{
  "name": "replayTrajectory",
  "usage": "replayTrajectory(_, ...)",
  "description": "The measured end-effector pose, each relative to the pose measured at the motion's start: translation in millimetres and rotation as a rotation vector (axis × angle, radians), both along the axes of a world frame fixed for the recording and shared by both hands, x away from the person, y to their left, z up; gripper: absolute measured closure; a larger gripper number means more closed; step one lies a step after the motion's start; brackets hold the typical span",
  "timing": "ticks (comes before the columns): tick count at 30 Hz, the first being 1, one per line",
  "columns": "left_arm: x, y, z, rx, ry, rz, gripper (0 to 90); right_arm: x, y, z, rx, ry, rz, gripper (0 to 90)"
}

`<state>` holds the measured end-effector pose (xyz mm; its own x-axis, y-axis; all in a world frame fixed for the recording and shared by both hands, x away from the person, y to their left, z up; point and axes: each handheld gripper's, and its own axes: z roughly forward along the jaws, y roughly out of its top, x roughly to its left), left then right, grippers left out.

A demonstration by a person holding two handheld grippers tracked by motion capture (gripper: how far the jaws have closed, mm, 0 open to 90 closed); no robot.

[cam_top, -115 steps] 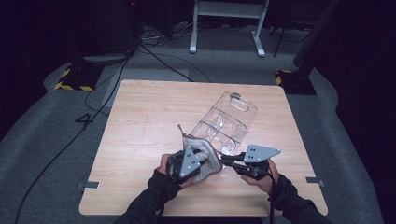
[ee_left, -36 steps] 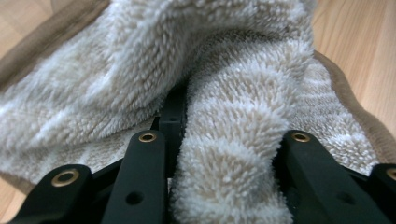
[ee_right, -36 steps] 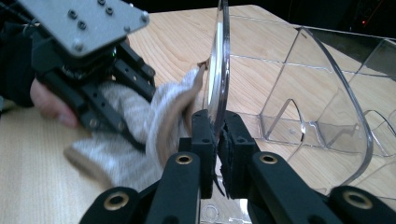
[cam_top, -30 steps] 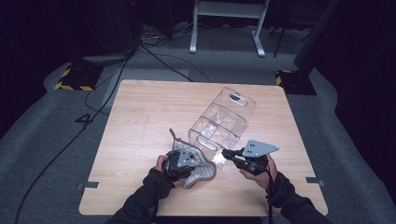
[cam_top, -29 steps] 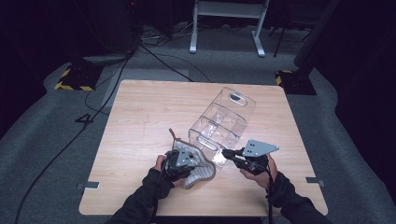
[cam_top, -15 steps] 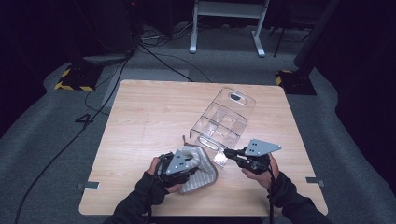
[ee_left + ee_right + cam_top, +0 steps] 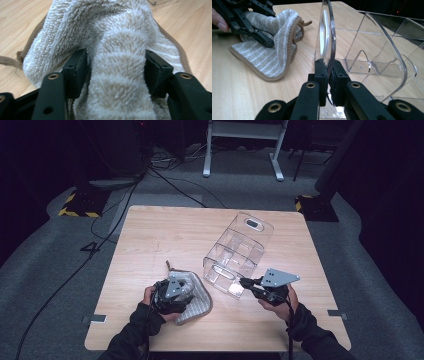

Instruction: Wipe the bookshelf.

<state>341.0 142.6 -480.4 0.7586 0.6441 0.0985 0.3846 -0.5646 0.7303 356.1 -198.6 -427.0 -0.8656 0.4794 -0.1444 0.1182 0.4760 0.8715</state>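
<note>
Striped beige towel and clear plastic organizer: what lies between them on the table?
Bare wooden tabletop separates the towel from the organizer, seen in the high view.

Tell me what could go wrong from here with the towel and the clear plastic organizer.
1. The left gripper has just been opening, and a fold of the striped towel sits loosely between its pads. It may slip out if lifted.
2. The right gripper pinches only the thin end wall of the clear organizer. Pulling could tip or twist it on the table.
3. The towel lies close beside the organizer in the high view, so dragging it might nudge the organizer.
</note>
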Motion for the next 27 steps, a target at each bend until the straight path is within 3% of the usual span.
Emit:
replayTrajectory(7,19.8,-8.9,-6.9,-0.026,0.023,-0.012,35.2,5.3,2.2,0.0,0.001,0.005,-0.004,85.5)
replayTrajectory(9,23.9,-9.6,-8.3,-0.012,0.016,-0.009,35.0,5.2,2.3,0.0,0.001,0.006,-0.005,85.5)
replayTrajectory(15,31.8,3.4,-12.6,-0.037,0.034,0.007,34.4,5.1,2.4,-0.1,0.001,0.008,-0.007,85.5)
replayTrajectory(18,33.6,9.4,-9.6,-0.046,0.038,0.031,31.4,5.0,2.7,-0.1,0.000,0.010,-0.009,85.4)
replayTrajectory(24,28.0,15.4,2.7,-0.044,0.005,0.049,23.9,5.1,3.0,0.1,0.000,0.016,-0.010,85.3)
replayTrajectory(27,30.5,24.0,10.7,-0.087,0.012,0.076,18.4,5.2,3.6,-0.2,-0.001,0.016,-0.012,84.7)
